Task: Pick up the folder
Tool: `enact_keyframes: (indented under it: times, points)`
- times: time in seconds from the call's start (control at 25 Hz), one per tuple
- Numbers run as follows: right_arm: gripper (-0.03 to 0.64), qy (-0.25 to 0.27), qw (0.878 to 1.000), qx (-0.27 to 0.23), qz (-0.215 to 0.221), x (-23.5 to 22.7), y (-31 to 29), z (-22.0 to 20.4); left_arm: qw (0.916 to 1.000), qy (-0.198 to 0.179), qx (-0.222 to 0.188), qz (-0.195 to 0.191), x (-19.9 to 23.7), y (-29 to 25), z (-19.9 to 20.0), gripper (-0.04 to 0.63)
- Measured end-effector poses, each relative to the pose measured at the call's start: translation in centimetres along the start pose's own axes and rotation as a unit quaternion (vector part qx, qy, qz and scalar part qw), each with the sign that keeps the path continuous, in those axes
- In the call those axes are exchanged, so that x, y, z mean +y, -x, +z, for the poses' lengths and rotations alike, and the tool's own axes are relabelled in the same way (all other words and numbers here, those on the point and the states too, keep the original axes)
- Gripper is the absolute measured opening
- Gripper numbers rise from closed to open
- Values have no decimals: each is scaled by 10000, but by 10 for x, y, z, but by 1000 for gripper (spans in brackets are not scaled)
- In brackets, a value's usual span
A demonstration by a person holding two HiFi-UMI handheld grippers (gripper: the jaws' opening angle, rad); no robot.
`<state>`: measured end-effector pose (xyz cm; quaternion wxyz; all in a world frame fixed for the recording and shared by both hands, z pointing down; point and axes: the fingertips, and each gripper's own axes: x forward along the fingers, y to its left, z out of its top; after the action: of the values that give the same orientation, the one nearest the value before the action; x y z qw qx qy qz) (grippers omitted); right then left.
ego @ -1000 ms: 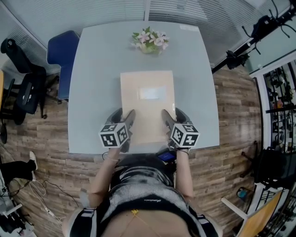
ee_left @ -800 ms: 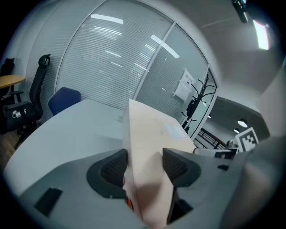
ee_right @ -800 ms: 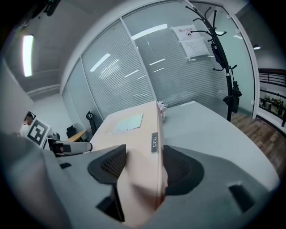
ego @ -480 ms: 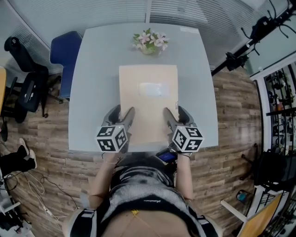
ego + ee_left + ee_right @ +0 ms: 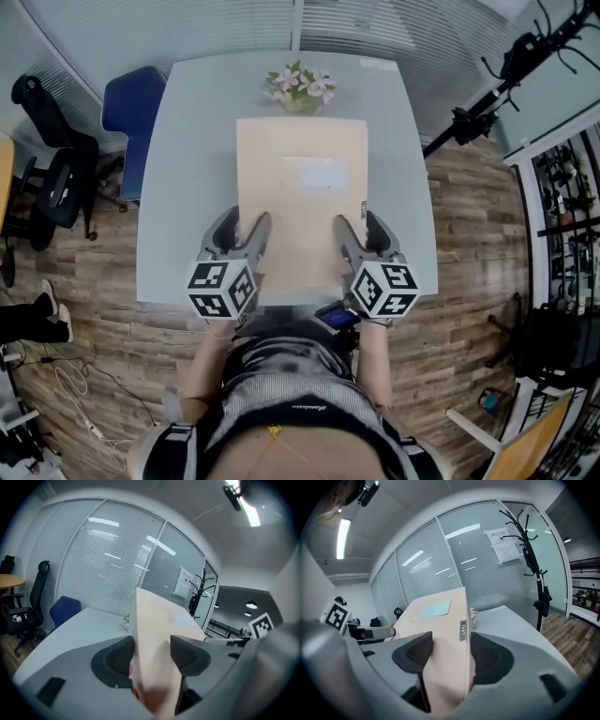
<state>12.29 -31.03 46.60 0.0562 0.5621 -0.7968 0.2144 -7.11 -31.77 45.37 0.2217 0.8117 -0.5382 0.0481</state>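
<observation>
A thick beige folder (image 5: pixel 302 192) with a pale label on its cover is held flat above the grey table (image 5: pixel 187 141). My left gripper (image 5: pixel 246 230) is shut on the folder's near left edge, and the folder (image 5: pixel 152 634) fills the gap between its pads. My right gripper (image 5: pixel 358 228) is shut on the near right edge, where the folder's spine (image 5: pixel 454 639) with its small tag sits between the pads. Both grippers point away from me, slightly downward.
A small pot of pink and white flowers (image 5: pixel 302 86) stands at the table's far side, just beyond the folder. A blue chair (image 5: pixel 129 108) is at the table's left, black office chairs (image 5: pixel 52 150) further left. A tripod stand (image 5: pixel 487 98) is at the right.
Both grippers have risen with the folder between them; the folder looks larger and nearer, and its far edge now overlaps the flowers' base.
</observation>
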Motion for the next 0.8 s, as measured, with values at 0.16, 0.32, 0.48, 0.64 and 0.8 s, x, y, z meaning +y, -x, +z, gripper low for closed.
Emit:
enact_keyframes:
  times: [0.16, 0.32, 0.48, 0.64, 0.8]
  points:
    - [256, 116, 9998, -189, 2, 5, 11, 18, 9998, -63, -200, 0, -9, 9, 16, 244]
    - [255, 239, 9992, -334, 5, 10, 23, 31, 9993, -96, -372, -18, -17, 19, 26, 242]
    - [255, 329, 9984, -467, -9, 16, 32, 42, 9986, -138, -509, -34, -22, 27, 37, 242]
    - [253, 386, 9975, -589, -15, 21, 39, 53, 9977, -193, -646, -63, -26, 33, 48, 241]
    - [253, 417, 9969, -673, -16, 24, 43, 58, 9970, -234, -727, -79, -29, 37, 54, 241]
